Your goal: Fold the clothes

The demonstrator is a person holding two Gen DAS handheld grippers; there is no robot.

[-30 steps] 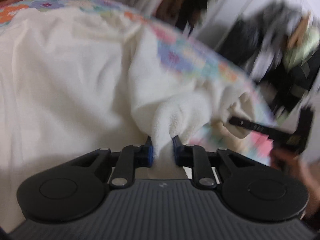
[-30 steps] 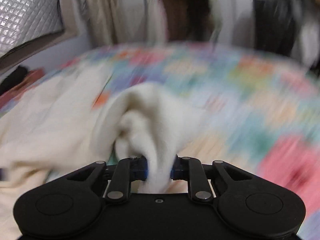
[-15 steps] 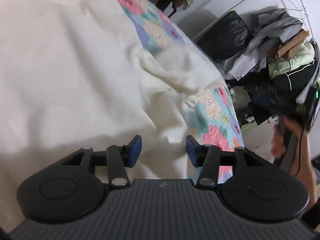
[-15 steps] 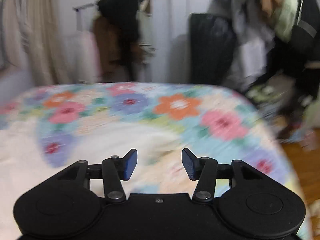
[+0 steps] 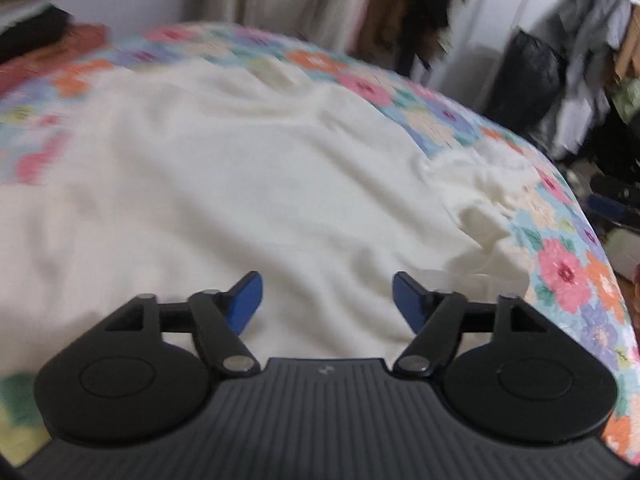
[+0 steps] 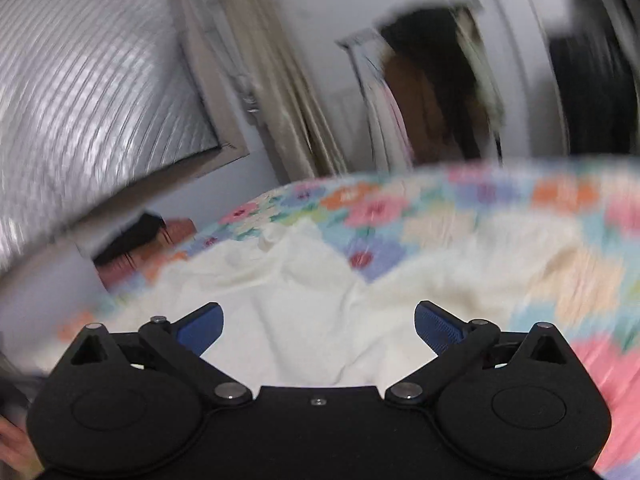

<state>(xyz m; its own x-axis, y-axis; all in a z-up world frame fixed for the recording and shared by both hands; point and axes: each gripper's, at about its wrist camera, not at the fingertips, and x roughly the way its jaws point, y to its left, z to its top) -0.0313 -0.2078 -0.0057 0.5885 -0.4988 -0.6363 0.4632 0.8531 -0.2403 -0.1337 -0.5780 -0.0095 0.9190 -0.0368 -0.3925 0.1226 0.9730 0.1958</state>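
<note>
Cream fleece garment (image 5: 248, 184) is spread across the floral-patterned bed quilt (image 5: 568, 272). Both the left gripper (image 5: 327, 300) and right gripper (image 6: 319, 326) are held above it, fingers parted, nothing gripped.

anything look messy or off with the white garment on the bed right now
Mostly it lies spread over the floral bedspread, but one part of the cream garment is bunched in a rumpled lump near the bed's right edge. Both the left gripper and right gripper are open, holding nothing.
</note>
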